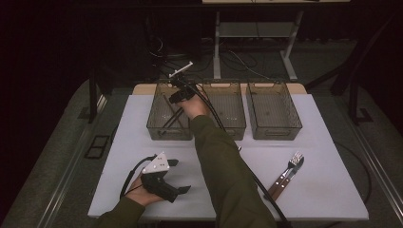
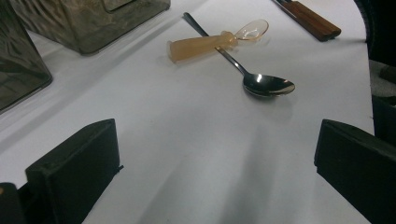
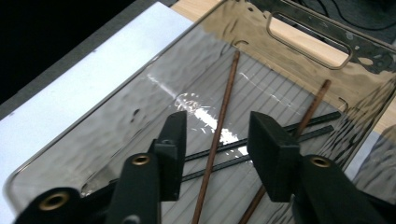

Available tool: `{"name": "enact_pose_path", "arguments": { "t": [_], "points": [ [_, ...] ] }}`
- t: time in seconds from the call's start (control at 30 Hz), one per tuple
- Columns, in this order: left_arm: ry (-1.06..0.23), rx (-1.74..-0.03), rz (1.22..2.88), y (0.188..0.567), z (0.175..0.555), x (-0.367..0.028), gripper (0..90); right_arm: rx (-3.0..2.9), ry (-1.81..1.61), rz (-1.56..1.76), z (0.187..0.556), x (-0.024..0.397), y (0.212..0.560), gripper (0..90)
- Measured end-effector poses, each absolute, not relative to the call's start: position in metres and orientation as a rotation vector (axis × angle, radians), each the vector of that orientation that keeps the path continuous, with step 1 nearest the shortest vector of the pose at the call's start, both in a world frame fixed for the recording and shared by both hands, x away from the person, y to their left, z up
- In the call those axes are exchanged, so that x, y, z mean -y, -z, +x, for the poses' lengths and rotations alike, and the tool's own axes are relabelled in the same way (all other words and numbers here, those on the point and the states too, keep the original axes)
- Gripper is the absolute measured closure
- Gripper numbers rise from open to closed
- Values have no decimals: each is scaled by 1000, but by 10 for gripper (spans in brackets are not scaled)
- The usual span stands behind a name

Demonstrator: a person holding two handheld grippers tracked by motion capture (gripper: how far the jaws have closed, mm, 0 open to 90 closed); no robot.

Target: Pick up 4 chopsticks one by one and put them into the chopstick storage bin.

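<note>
Chopsticks (image 3: 219,126), brown and black, lie crossed on the floor of the left bin (image 1: 157,124), sorted apart from other cutlery. The right tongs (image 3: 217,140) hang over them, partly open, one brown stick between the pads untouched. The left tongs (image 1: 178,175) rest wide open and empty on the worktop (image 1: 313,142). Two spoons (image 2: 224,44) and a fork (image 1: 290,168) wait outside; the bin's walls crowd any reach.

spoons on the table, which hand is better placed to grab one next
Left, probably. The left gripper rests on the table, fingers open and aimed at the steel spoon and the amber plastic spoon just ahead. The right gripper is over the left bin, open above the chopsticks.
</note>
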State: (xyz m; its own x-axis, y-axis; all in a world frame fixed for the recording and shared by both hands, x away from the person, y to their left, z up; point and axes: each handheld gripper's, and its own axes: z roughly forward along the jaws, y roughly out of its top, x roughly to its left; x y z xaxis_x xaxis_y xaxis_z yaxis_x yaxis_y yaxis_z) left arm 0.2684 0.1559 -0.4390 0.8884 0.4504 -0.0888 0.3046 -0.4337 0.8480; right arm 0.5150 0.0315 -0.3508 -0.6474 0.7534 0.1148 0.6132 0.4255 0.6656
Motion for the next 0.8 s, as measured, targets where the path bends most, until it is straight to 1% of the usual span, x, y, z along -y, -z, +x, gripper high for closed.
{"name": "enact_pose_path", "arguments": {
  "t": [0.13, 0.23, 0.5, 0.57, 0.8],
  "points": [
    [-182, -542, 2059, 439, 268, -156, 0, -2506, -1046, 1127, 507, -26, 343, 467],
    [-182, -543, 2059, 439, 268, -156, 0, -2516, -1073, 1076, 500, -21, 339, 441],
    [-181, -544, 2062, 440, 268, -155, 0, -2530, -1131, 1004, 475, 4, 330, 410],
    [-182, -545, 2064, 440, 267, -155, 0, -2527, -1136, 1000, 468, 12, 329, 387],
    [-182, -555, 2062, 440, 268, -156, 0, -2542, -1162, 987, 449, 42, 327, 376]
  ]
}}
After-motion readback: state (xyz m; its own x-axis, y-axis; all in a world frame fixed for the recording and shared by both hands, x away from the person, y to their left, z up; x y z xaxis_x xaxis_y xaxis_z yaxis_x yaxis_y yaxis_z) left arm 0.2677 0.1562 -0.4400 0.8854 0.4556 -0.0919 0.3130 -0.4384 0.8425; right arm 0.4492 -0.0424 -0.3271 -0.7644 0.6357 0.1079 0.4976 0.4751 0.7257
